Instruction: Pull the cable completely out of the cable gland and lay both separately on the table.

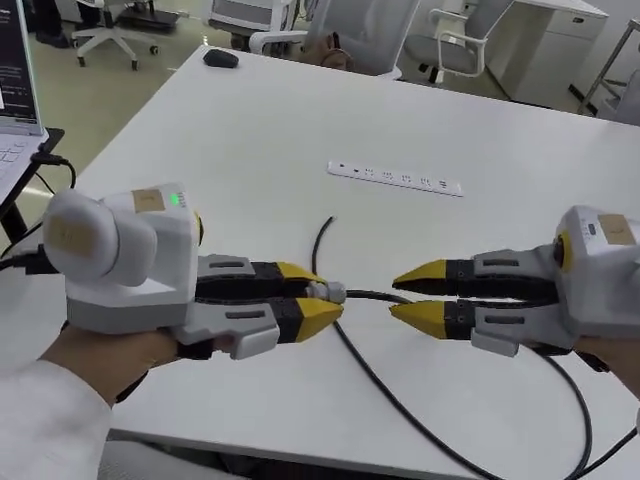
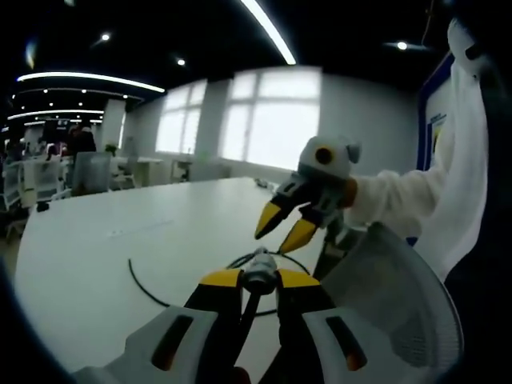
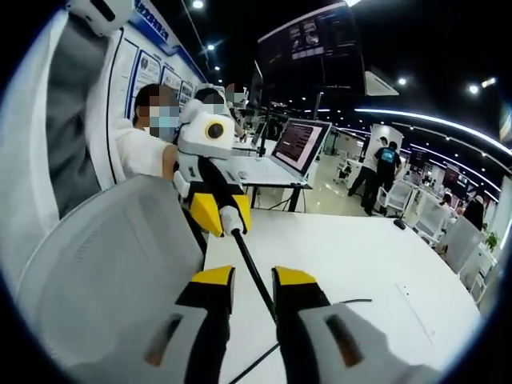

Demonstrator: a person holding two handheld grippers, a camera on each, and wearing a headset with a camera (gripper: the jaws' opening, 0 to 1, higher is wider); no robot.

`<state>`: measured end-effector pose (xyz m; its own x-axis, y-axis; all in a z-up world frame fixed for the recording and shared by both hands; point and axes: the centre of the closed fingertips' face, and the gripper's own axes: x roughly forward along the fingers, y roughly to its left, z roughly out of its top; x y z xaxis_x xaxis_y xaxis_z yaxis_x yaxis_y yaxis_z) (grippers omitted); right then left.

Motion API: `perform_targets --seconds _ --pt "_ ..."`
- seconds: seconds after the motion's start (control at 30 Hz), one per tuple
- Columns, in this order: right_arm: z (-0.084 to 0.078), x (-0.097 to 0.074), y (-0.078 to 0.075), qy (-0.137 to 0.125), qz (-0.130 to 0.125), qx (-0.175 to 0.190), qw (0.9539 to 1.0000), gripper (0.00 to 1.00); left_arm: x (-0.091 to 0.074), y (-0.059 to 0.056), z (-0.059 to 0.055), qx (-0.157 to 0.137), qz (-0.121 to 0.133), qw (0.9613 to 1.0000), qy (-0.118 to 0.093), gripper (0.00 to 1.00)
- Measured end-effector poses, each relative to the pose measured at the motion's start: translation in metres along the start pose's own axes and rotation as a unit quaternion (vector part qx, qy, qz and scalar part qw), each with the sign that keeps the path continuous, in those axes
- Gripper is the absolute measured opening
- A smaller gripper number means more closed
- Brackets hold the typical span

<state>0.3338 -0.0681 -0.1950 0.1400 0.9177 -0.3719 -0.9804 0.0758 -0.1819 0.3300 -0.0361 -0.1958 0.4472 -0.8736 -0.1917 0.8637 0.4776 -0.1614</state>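
Yellow-tipped jaws of the left hand-held gripper (image 1: pixel 315 296) clamp the grey cable gland (image 1: pixel 328 292) low over the white desk (image 1: pixel 300 120), near its front edge. The black cable (image 1: pixel 372 295) runs out of the gland's nose towards the right hand-held gripper (image 1: pixel 397 297). That gripper's jaws stand apart with the cable passing between them, unpinched; the right gripper view shows a gap on each side of the cable.

By the look of it, the pull is not yet under way. The cable is threaded through the gland, and neither part lies on its own on the desk. Left to do, on this reading: close on the cable, draw it fully free, then set gland and cable down apart from each other.

More black cable lies on the desk, one free end curling away towards a white power strip (image 1: pixel 395 179) and a long run trailing off the near edge at the right. Which run joins which behind the grippers cannot be told.

Both grippers are held level and nose to nose, tips near but apart. The person's left hand (image 1: pixel 110 350) cups the left unit from below, a white sleeve (image 1: pixel 40 420) at the lower left, while the right hand (image 1: pixel 612 352) holds its unit at the far right.
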Motion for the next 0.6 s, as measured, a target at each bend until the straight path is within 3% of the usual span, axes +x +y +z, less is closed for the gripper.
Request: perform_targets --seconds 0.13,0.23,0.33,0.47,0.6 --pt "0.007 0.017 0.006 0.007 0.019 -0.027 0.9994 0.27 -0.001 0.0 0.003 -0.003 -0.002 1.0 -0.008 0.17" --pt "0.011 0.027 0.008 0.008 0.036 -0.034 0.9988 0.24 -0.001 0.0 0.003 -0.002 -0.002 1.0 -0.008 0.17" --pt "0.009 0.034 0.011 0.029 0.045 -0.052 0.9972 0.2 -0.002 0.0 0.004 -0.003 0.0 1.0 -0.009 0.17" --pt "0.014 0.034 0.012 0.029 0.046 -0.07 0.9961 0.06 -0.002 0.0 0.003 -0.001 -0.001 1.0 -0.007 0.17" --pt "0.012 0.033 0.013 0.038 0.055 -0.066 0.9956 0.05 -0.002 0.001 0.004 0.003 0.001 1.0 -0.006 0.17"
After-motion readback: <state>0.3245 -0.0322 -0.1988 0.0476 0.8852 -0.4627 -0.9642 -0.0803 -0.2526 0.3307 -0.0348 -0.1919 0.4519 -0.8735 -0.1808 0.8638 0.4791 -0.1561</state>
